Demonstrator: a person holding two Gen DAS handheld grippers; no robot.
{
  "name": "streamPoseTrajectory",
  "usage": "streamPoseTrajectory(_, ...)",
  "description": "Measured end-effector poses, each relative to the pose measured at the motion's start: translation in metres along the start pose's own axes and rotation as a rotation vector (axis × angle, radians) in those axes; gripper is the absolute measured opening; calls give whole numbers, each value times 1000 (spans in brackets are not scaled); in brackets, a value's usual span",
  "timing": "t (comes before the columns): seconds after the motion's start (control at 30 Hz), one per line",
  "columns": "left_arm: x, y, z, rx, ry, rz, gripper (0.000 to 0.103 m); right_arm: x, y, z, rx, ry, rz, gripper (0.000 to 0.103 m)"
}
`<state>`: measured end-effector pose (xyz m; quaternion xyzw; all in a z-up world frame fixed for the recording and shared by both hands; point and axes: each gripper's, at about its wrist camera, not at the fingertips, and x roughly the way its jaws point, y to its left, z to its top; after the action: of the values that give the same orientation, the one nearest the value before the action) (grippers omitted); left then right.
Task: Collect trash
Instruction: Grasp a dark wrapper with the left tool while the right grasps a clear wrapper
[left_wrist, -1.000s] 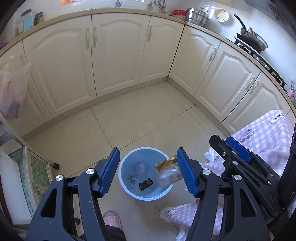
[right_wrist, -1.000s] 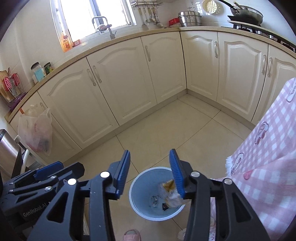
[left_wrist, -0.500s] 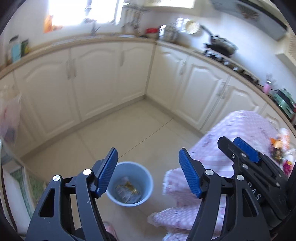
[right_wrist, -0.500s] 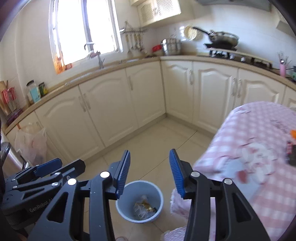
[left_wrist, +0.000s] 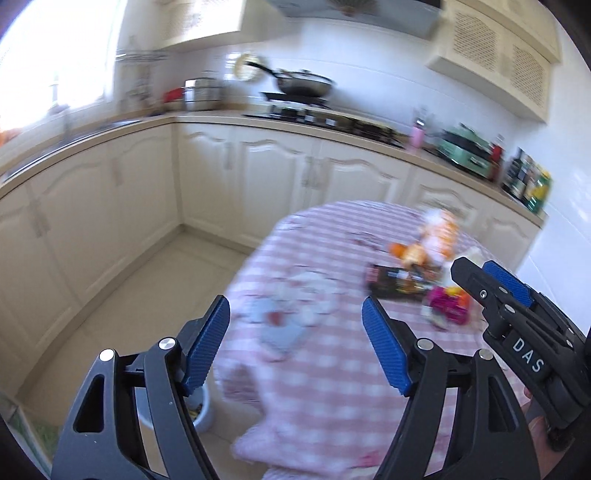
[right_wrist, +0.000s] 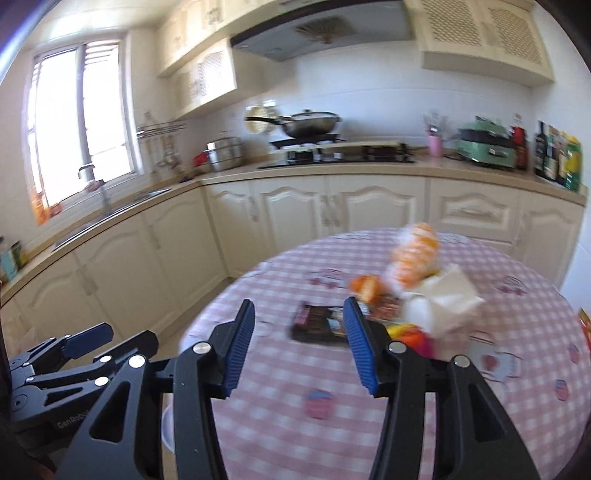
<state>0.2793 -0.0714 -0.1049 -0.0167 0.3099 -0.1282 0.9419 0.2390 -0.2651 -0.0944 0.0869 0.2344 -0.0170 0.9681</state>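
A heap of trash lies on the round table with the pink checked cloth (left_wrist: 314, 369) (right_wrist: 461, 369): a dark flat wrapper (left_wrist: 397, 282) (right_wrist: 319, 326), an orange-and-white bag (left_wrist: 437, 236) (right_wrist: 415, 254), white crumpled paper (right_wrist: 447, 299) and a pink packet (left_wrist: 447, 306). My left gripper (left_wrist: 295, 349) is open and empty above the table's near side. My right gripper (right_wrist: 297, 347) is open and empty, with the dark wrapper seen between its fingers farther off. The blue bin (left_wrist: 201, 408) stands on the floor at lower left, mostly hidden behind my left finger.
Cream kitchen cabinets (right_wrist: 295, 214) run along the walls behind the table. A wok on the stove (right_wrist: 310, 125), a green appliance (right_wrist: 487, 147) and bottles (right_wrist: 557, 155) stand on the counter. Tiled floor (left_wrist: 140, 280) lies left of the table. Both views are blurred.
Both grippers have swung up and to the right, from over the blue bin to over the table. The gold wrapper that was falling now lies in the bin. Both grippers stay open.
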Motion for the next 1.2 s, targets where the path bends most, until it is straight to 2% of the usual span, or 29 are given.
streamPoseTrajectory(0.1,13,-34,-3,52,22,-30,72,3,-43,-6,56,50,-54,53)
streamPoseTrajectory(0.2,22,-56,-8,79,51,-35,73,15,-66,-17,101,118,-74,53)
streamPoseTrajectory(0.43,42,-67,-10,100,99,-14,73,60,-85,-29,159,249,-31,52)
streamPoseTrajectory(0.47,45,-67,-9,98,105,-15,73,63,-85,-29,159,253,-23,50)
streamPoseTrajectory(0.5,48,-67,-9,95,112,-18,73,65,-84,-29,149,258,-18,37)
streamPoseTrajectory(0.53,51,-67,-8,94,117,-20,73,67,-82,-26,142,260,-14,23)
streamPoseTrajectory(0.6,57,-67,-6,88,124,-21,73,69,-80,-24,126,253,-16,21)
streamPoseTrajectory(0.8,73,-60,0,56,133,-31,73,61,-66,-11,71,171,-27,20)
streamPoseTrajectory(1.0,99,-54,5,25,164,-46,73,79,-53,7,32,132,-46,20)
streamPoseTrajectory(1.2,130,-55,11,13,203,-75,73,92,-54,7,36,100,-68,20)
